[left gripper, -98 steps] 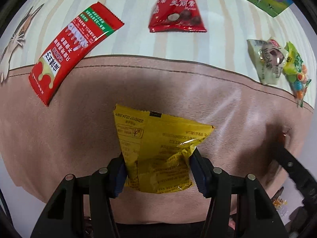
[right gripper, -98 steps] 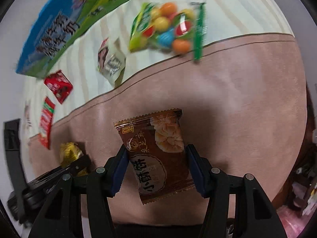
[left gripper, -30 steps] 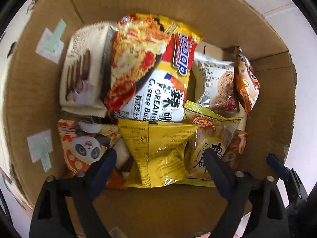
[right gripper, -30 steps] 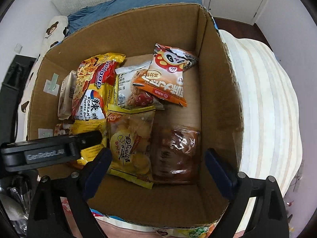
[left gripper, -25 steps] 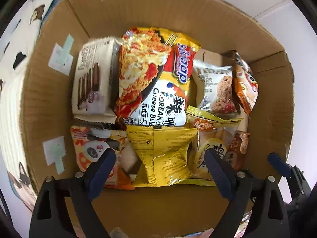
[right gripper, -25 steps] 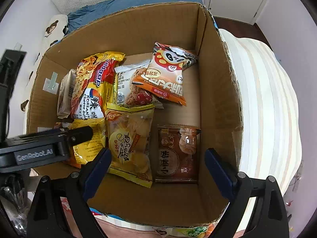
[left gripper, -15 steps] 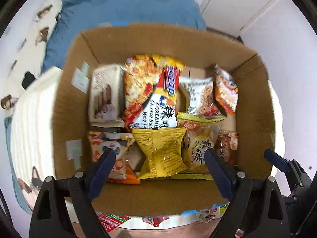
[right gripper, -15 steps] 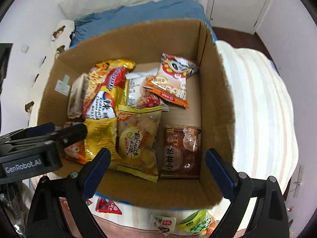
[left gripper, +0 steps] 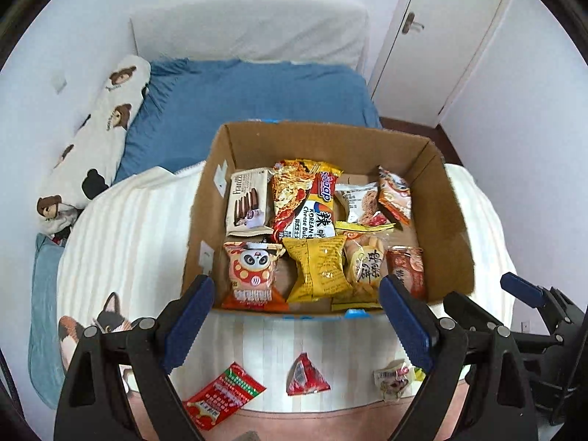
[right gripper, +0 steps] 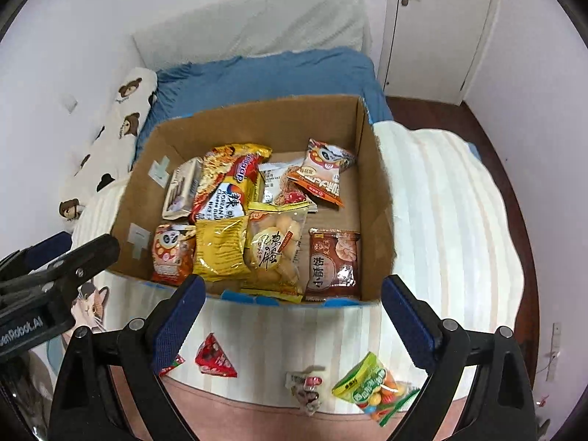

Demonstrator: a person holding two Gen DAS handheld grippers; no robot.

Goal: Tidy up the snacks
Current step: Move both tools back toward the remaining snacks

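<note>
A cardboard box (left gripper: 448, 228) (right gripper: 375, 198) stands on the striped blanket and holds several snack packets. The yellow packet (left gripper: 318, 270) (right gripper: 220, 248) lies in its near row, with the brown packet (left gripper: 408, 270) (right gripper: 332, 262) at the near right corner. My left gripper (left gripper: 296, 307) hangs open and empty above the box's near wall. My right gripper (right gripper: 294, 305) is likewise open with nothing between its fingers. Loose in front of the box lie a red flat packet (left gripper: 224, 398), a red triangular packet (left gripper: 305, 380) (right gripper: 215, 362), a small pale packet (left gripper: 393, 380) (right gripper: 307, 389) and a green candy bag (right gripper: 375, 386).
The box sits on a bed with a white striped blanket (right gripper: 452, 242), a blue sheet (left gripper: 250, 99) behind it and a bear-print pillow (left gripper: 95, 143) at the left. A pink-brown band (left gripper: 330, 422) runs along the near edge. A white door (right gripper: 437, 29) is at the back right.
Both grippers have risen and drawn back from inside the box, staying open. The whole box, the bed and the loose packets in front have come into view. The yellow and brown packets stay in the box.
</note>
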